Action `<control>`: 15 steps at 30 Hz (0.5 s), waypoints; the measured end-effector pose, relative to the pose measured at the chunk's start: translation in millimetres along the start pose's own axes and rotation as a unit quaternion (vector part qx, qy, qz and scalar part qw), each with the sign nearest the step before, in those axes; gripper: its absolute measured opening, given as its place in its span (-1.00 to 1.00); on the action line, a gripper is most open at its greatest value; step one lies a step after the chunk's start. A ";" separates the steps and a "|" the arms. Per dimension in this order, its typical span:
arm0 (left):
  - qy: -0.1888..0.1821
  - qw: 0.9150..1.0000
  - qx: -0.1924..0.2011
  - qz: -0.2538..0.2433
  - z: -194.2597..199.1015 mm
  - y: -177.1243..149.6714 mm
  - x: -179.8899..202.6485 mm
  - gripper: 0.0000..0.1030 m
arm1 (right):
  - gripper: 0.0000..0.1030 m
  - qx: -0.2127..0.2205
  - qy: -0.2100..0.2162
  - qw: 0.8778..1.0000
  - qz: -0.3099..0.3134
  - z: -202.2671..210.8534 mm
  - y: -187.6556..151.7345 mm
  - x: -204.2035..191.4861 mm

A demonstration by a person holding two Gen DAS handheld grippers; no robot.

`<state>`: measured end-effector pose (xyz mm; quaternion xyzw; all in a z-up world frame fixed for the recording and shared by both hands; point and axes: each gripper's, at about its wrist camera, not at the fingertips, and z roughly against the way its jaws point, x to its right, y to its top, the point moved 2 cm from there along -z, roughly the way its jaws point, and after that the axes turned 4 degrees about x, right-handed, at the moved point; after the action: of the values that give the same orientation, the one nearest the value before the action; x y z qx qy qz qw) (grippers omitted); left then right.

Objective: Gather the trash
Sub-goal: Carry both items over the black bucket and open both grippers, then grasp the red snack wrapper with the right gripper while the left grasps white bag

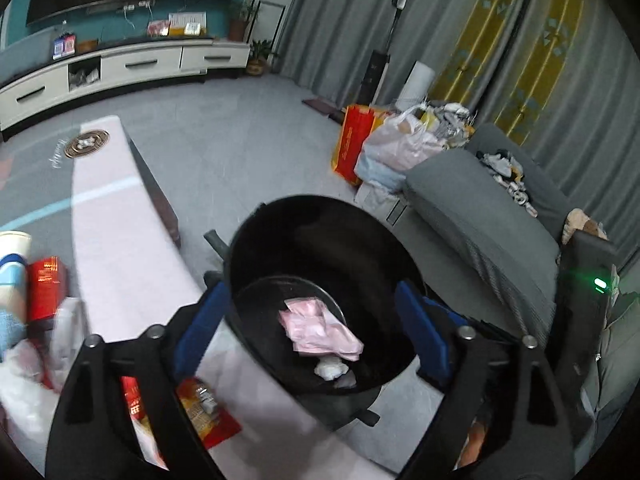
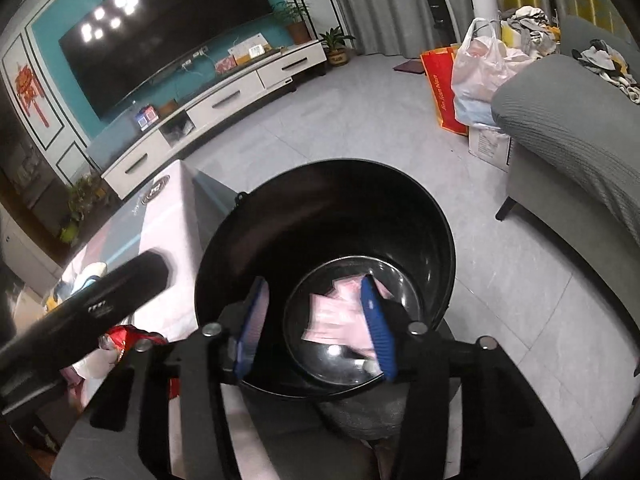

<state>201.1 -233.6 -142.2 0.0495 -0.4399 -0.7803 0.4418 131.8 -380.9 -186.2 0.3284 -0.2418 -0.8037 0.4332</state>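
A black round trash bin [image 1: 280, 240] stands on the floor beside the low table; it also shows in the right wrist view [image 2: 248, 232]. A pink wrapper [image 1: 320, 330] and a white crumpled wad [image 1: 330, 369] lie at its bottom; the pink wrapper shows in the right wrist view [image 2: 340, 312] too. My left gripper [image 1: 310, 316] is open and empty above the bin's mouth. My right gripper [image 2: 316, 312] is open and empty, also over the bin. Red packets [image 1: 46, 288] and other litter [image 1: 200, 404] lie on the table's near end.
The low table [image 1: 116, 216] with a pale cover runs to the left of the bin. A grey sofa [image 1: 480, 216] stands to the right, with bags [image 1: 396, 144] piled beyond it. A TV cabinet [image 1: 132, 66] lines the far wall. The left gripper's body [image 2: 80, 312] crosses the right wrist view.
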 end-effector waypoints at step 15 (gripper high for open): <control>0.101 0.989 0.080 0.067 176.6 -55.9 -123.7 0.93 | 0.25 -0.034 0.150 0.982 0.107 17.2 -30.5 -104.1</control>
<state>157.5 -17.0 -114.1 0.1339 -0.4559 -0.7023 0.5301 145.4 -274.6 -162.1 0.4031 -0.1805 -0.7018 0.5589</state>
